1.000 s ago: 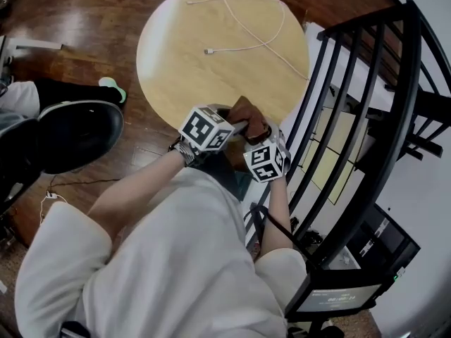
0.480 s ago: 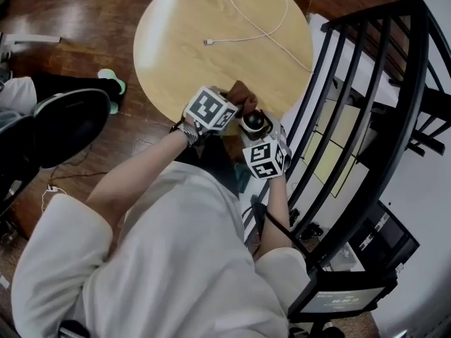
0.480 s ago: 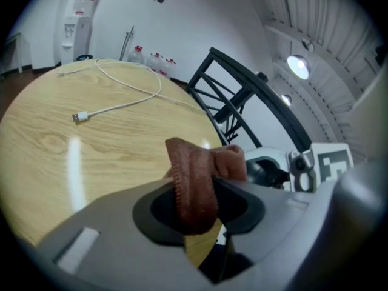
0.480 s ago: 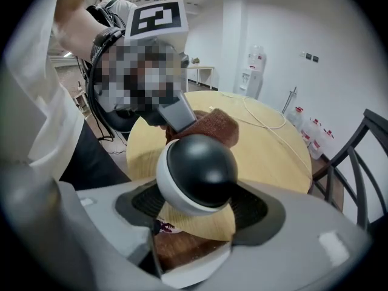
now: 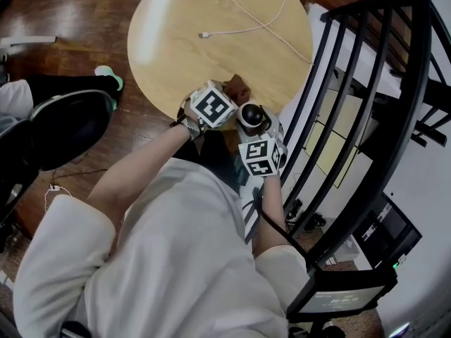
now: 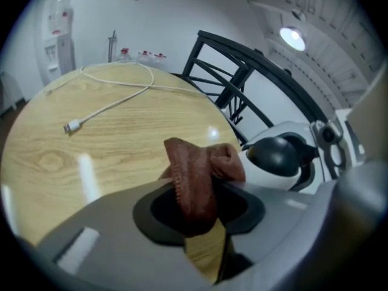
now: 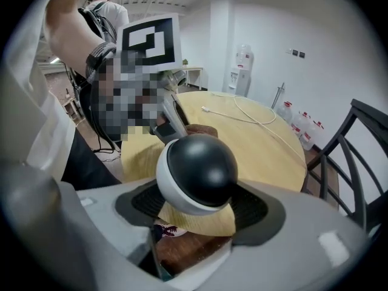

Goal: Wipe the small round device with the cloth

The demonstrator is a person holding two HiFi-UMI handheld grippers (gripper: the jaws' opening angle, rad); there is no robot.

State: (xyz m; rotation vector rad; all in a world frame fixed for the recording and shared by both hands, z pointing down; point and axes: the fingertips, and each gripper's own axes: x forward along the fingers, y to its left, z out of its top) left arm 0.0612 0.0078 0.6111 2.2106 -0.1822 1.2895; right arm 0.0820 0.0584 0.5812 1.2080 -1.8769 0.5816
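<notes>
Head view: brown cloth [image 5: 237, 86], covering the round device [image 5: 252, 114] a second ago, now sits beside it at the bench [image 5: 183, 41] edge. Left gripper view: left gripper [image 6: 200, 208] pinches the cloth, which possibly touches the device. Right gripper view: right gripper [image 7: 200, 202] clamps the device.

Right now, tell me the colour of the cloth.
Reddish brown cloth, clearest in the left gripper view.

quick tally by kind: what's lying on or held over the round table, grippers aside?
Round device: 1
Cloth: 1
Cable: 1
Total: 3
</notes>
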